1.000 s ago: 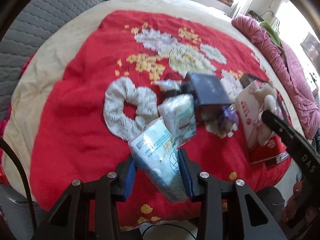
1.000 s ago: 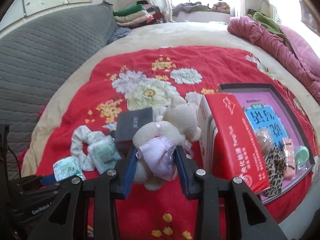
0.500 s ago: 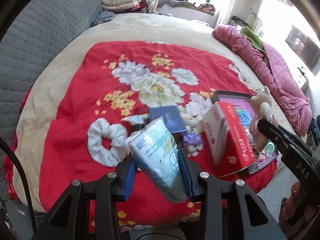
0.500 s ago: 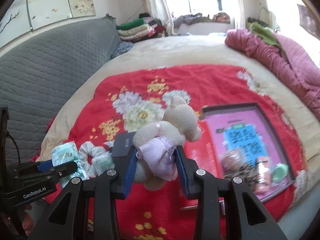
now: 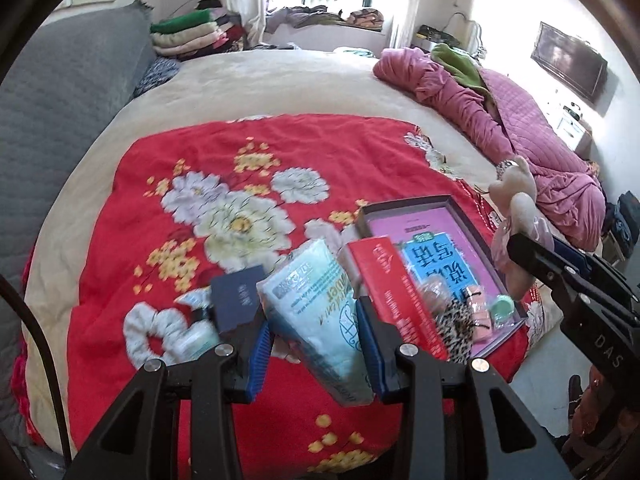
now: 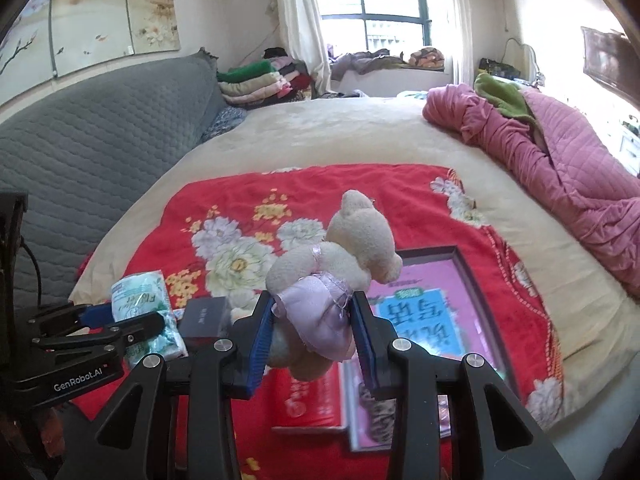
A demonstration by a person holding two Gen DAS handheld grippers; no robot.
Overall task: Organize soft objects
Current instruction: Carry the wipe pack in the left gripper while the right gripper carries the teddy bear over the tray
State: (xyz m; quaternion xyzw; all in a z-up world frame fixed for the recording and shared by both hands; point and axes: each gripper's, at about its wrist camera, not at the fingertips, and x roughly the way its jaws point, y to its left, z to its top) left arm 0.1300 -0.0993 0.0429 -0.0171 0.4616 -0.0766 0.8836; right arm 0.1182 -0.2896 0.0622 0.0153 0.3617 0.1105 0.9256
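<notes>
My left gripper (image 5: 314,332) is shut on a pale blue tissue pack (image 5: 316,312) and holds it above the red floral blanket (image 5: 248,152). My right gripper (image 6: 312,328) is shut on a cream teddy bear in a lilac dress (image 6: 336,264), held above the open pink box (image 6: 432,312). The bear also shows at the right of the left wrist view (image 5: 516,216). The tissue pack shows at the left of the right wrist view (image 6: 140,300). The pink box (image 5: 424,224) holds a leopard-print item (image 5: 460,320) and small pink and green items.
A white scrunchie (image 5: 152,332), a dark blue box (image 5: 236,296) and a small packet lie on the blanket. A red box lid (image 5: 392,292) leans on the pink box. A pink quilt (image 5: 520,120) lies at the right. A grey headboard (image 6: 100,128) stands at the left.
Both grippers have lifted and pulled back from the blanket with their objects. The bear has moved to above the pink box. The views now show more of the room.
</notes>
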